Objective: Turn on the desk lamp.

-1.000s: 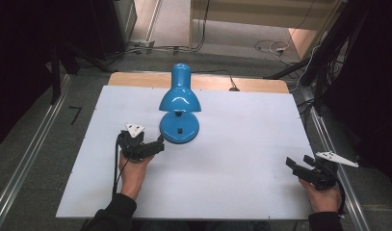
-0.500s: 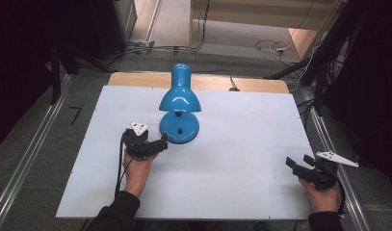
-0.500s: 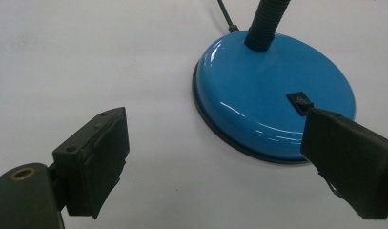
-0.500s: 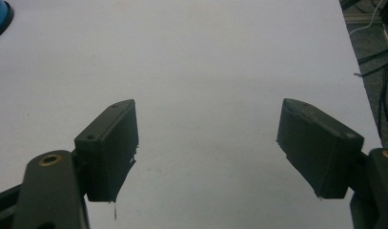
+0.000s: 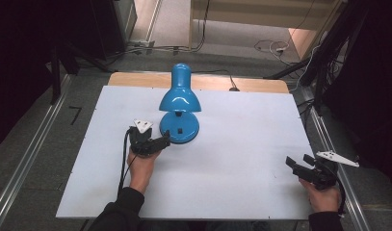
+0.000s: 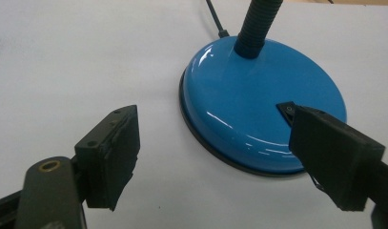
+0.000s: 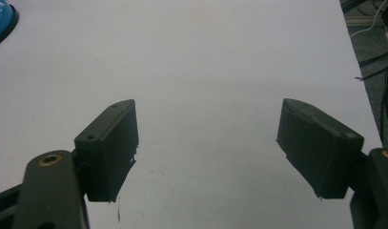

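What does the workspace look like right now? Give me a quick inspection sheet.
Surface: white board on a wooden table, bare around the lamp.
Job's things: blue desk lamp upright, shade tipped forward, black switch on its base.
Clutter: nothing seen.
Grippers: left gripper at the lamp base's edge, jaws open and just closing, one above the switch; right gripper open near the board's right edge, holding nothing.
Cables: lamp cord runs off behind the base.
Surroundings: grey floor, metal rails, loose wires.
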`<state>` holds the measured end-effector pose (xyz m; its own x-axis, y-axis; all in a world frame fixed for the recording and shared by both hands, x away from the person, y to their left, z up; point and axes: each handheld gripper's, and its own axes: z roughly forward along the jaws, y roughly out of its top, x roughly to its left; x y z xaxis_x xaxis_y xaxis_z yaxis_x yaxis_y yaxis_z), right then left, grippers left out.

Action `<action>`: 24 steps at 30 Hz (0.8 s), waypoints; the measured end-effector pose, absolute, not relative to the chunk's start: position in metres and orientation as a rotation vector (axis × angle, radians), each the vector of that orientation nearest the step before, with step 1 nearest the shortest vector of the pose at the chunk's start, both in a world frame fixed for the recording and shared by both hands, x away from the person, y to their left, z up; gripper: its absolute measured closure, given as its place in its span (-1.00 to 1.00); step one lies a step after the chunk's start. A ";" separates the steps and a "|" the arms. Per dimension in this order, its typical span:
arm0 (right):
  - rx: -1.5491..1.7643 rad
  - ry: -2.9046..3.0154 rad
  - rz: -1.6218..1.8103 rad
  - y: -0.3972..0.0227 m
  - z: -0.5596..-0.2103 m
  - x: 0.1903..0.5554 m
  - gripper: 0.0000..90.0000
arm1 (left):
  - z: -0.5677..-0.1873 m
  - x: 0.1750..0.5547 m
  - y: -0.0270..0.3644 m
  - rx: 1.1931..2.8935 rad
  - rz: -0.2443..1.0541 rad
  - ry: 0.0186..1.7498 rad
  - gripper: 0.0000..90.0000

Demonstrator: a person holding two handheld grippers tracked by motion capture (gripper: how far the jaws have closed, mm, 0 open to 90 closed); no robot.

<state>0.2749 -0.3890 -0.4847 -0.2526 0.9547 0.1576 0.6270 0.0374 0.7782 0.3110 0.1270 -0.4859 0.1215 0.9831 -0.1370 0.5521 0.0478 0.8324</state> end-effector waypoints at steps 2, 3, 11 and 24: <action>1.595 1.915 1.083 -0.389 -0.485 0.275 -0.55 | -0.485 0.312 0.126 1.601 0.698 1.519 -0.47; 1.595 1.915 1.083 -0.389 -0.485 0.275 -0.55 | -0.484 0.313 0.126 1.599 0.699 1.504 -0.42; 1.592 1.916 1.086 -0.389 -0.485 0.276 -0.55 | -0.484 0.319 0.114 1.618 0.717 1.415 0.01; 1.595 1.917 1.090 -0.388 -0.485 0.276 -0.55 | -0.489 0.331 0.094 1.623 0.671 1.362 0.77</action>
<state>0.2759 -0.3884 -0.4846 -0.2557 0.9531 0.1619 0.6265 0.0359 0.7786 0.3309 0.0945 -0.4893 0.2500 0.9590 -0.1332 0.4794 -0.0031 0.8776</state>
